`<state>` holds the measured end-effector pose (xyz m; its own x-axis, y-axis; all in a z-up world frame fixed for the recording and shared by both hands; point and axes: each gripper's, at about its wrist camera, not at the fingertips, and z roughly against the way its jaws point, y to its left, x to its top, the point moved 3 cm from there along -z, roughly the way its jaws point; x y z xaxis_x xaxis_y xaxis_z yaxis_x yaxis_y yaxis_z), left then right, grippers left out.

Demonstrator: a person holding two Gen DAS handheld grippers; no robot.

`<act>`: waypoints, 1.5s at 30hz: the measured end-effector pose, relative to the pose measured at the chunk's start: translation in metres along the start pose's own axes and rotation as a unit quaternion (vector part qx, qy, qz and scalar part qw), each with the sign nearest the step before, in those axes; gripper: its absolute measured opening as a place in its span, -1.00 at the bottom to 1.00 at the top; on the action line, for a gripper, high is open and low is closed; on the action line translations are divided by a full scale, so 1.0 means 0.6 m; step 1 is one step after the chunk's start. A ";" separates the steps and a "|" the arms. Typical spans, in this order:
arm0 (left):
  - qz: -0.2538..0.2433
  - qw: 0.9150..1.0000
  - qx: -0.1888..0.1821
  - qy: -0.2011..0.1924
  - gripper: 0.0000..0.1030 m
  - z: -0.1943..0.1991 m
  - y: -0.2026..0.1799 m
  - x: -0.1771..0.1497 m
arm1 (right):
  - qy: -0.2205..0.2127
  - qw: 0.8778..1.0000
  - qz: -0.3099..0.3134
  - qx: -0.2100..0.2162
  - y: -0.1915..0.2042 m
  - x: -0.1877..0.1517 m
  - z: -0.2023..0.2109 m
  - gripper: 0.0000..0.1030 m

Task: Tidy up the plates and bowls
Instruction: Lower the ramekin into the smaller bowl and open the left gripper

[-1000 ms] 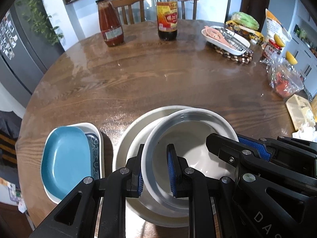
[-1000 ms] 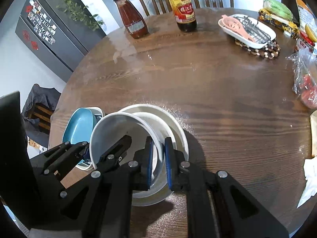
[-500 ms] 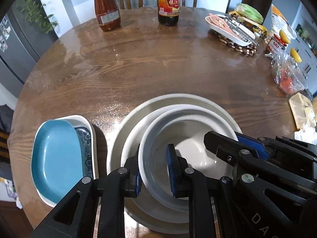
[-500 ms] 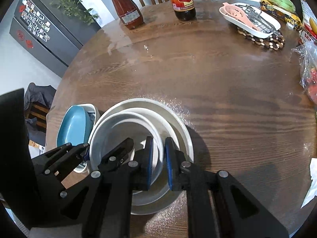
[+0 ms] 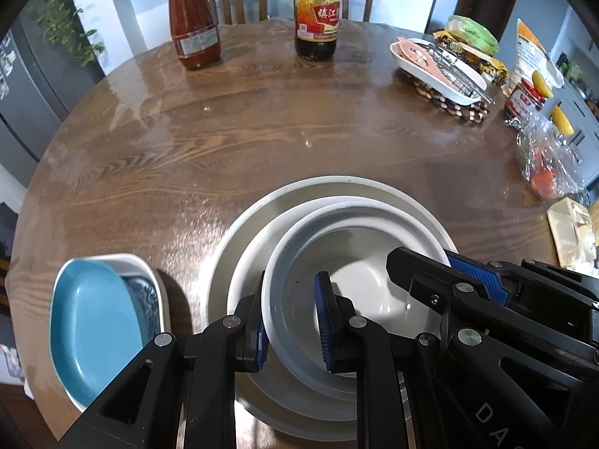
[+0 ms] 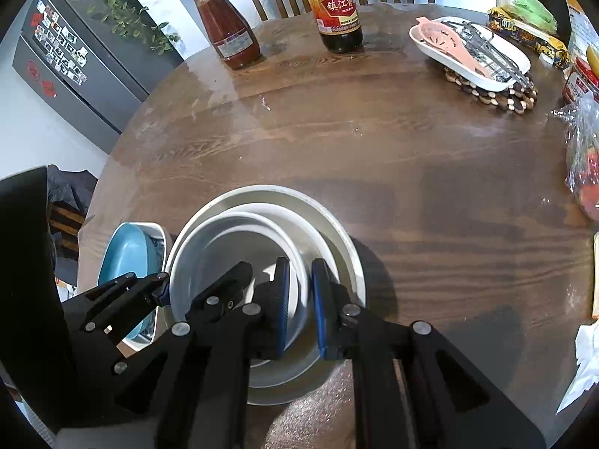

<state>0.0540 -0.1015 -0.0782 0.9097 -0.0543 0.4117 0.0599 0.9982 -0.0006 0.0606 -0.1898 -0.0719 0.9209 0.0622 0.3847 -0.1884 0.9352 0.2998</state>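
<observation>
Left tool [image 5: 290, 321]: clamped on the near left rim of the grey bowl [image 5: 352, 262], one blue pad outside the wall, one inside.
Right tool [image 6: 299, 307]: clamped on the right rim of the same grey bowl [image 6: 232, 258], pads on either side of the wall.
Grey bowl: held by both tools, inside the white bowl [image 5: 262, 262]; whether it rests on it cannot be told.
White bowl: nested in the large plate [image 5: 337, 185].
Large plate: on the counter [image 5: 262, 131] near its front edge, the whole stack at the front middle.
Blue dish [image 5: 93, 325]: oval, lying in a white patterned dish [image 5: 149, 280], just left of the stack, near the counter's front left edge.
Sauce jar [image 5: 192, 18]: red, upright at the far edge.
Vinegar bottle [image 5: 318, 11]: dark, upright at the far edge, right of the jar.
White tray [image 5: 438, 71]: on a beaded mat at the far right, holding utensils.
Bagged food [image 5: 546, 161]: at the right edge.
</observation>
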 end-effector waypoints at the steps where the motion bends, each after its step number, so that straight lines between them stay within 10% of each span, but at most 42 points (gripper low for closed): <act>1: -0.001 1.000 0.000 -0.001 -0.61 -0.001 0.000 0.003 | -0.001 1.000 -0.001 -0.001 0.000 0.003 0.000 -0.71; 45: -0.032 0.999 -0.025 -0.002 -0.61 -0.009 -0.002 0.026 | -0.006 0.999 -0.027 -0.031 0.003 0.018 0.003 -0.70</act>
<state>0.0701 -0.1038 -0.0768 0.9014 -0.1175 0.4167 0.1380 0.9902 -0.0195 0.0694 -0.1879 -0.0655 0.9247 0.0078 0.3806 -0.1171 0.9571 0.2650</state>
